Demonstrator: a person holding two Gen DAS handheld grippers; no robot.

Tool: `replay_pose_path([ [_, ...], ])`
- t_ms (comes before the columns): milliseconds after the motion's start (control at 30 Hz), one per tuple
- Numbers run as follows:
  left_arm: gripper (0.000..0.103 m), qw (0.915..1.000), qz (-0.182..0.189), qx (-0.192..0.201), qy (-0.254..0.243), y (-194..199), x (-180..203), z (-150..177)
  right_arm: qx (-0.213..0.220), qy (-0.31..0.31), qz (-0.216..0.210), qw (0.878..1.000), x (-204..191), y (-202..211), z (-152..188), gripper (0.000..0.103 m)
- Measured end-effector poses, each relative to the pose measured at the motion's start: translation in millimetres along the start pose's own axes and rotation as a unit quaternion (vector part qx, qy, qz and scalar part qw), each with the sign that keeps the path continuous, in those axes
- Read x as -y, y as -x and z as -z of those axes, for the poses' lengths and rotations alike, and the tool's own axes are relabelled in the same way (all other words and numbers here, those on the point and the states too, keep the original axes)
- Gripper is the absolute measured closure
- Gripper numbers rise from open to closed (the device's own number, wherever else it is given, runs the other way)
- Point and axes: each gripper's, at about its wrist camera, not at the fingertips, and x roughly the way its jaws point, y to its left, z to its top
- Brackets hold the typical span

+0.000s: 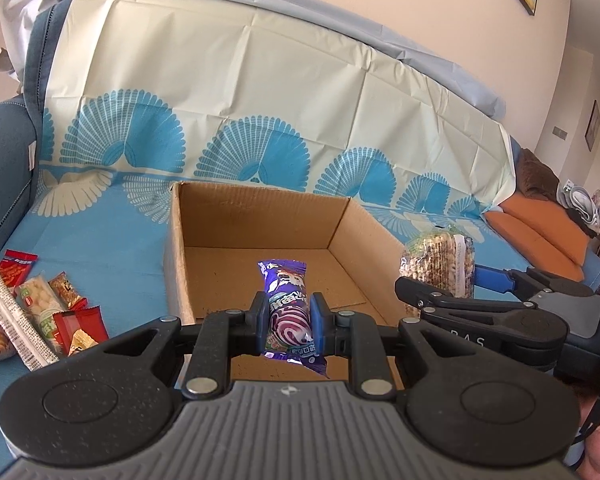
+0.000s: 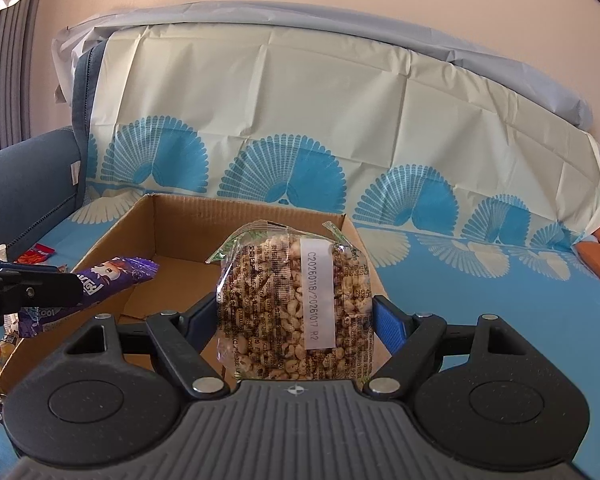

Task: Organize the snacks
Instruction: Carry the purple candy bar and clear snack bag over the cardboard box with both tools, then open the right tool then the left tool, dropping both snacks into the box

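My left gripper [image 1: 287, 320] is shut on a purple snack packet [image 1: 286, 308] and holds it over the near edge of an open cardboard box [image 1: 256, 216]. My right gripper [image 2: 296, 316] is shut on a clear packet of puffed grain [image 2: 292, 304], held above the box's right side [image 2: 180, 220]. The right gripper [image 1: 440, 280] and its grain packet [image 1: 440, 264] show at the right of the left wrist view. The purple packet [image 2: 112, 280] and the left gripper show at the left of the right wrist view. The box floor looks bare.
Several loose snack packets [image 1: 40, 308] lie on the blue patterned cloth [image 1: 100, 240] left of the box. The cloth covers a sofa seat and back [image 2: 300, 100]. Orange cushions [image 1: 540, 232] lie at the far right.
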Motion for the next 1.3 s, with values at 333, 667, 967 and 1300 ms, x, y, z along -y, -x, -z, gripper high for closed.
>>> replay_pose_path([
  [333,0.079,1.0,0.0,-0.001,0.0,-1,1,1,0.001,0.001,0.0,1.0,-1,0,0,0.022],
  [667,0.079,1.0,0.002,-0.002,-0.001,-2,1,2,0.004,0.0,0.002,1.0,0,0,-1,0.022],
  [967,0.062,0.9997,0.005,-0.016,0.015,-7,-2,3,0.004,0.002,0.007,1.0,0,0,0,0.018],
  [1300,0.085,0.9999,-0.01,-0.004,0.012,5,-8,1,0.017,-0.004,0.007,1.0,-9,1,-4,0.027],
])
